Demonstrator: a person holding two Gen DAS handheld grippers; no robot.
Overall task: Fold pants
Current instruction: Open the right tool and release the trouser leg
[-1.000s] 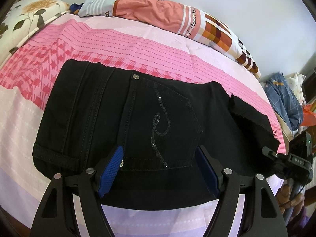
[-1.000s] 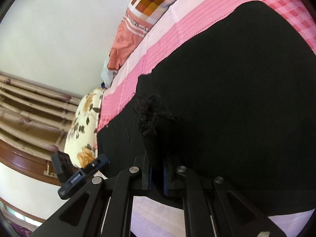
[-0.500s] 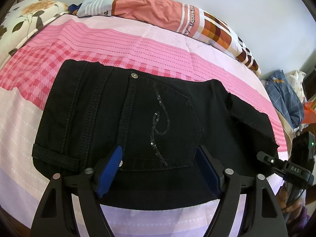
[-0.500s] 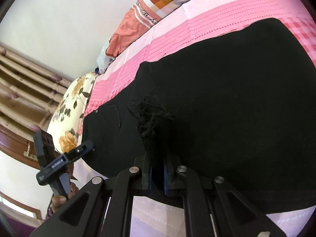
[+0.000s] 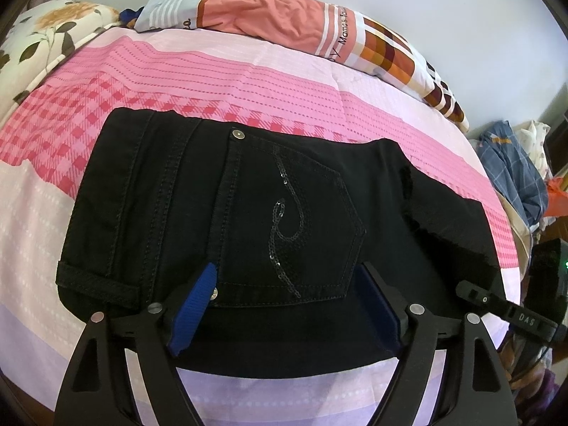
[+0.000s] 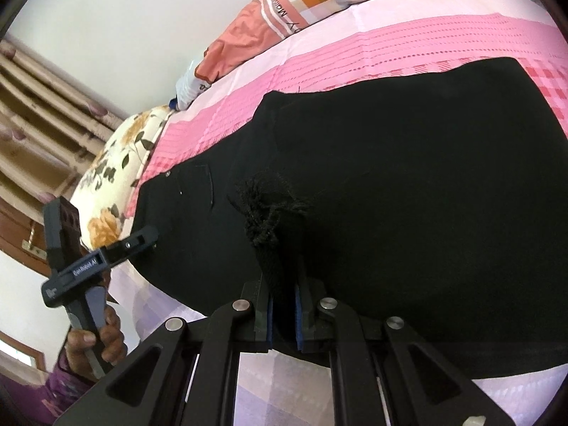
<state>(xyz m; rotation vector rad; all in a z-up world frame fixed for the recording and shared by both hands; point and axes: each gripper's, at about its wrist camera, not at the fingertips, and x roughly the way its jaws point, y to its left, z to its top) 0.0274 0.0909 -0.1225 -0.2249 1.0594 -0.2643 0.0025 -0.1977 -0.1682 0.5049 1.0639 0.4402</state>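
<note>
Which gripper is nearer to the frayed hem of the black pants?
Right. The right gripper is shut on the frayed hem. The left gripper, jaws opening, straddles the sequined back pocket, apart from that hem.

A home bedroom: a bed (image 5: 248, 71) under a pink checked sheet, a floral pillow (image 5: 42, 32) at one corner, a folded quilt (image 5: 301, 25) along its far edge, and heaped clothes (image 5: 511, 174) beside it.
</note>
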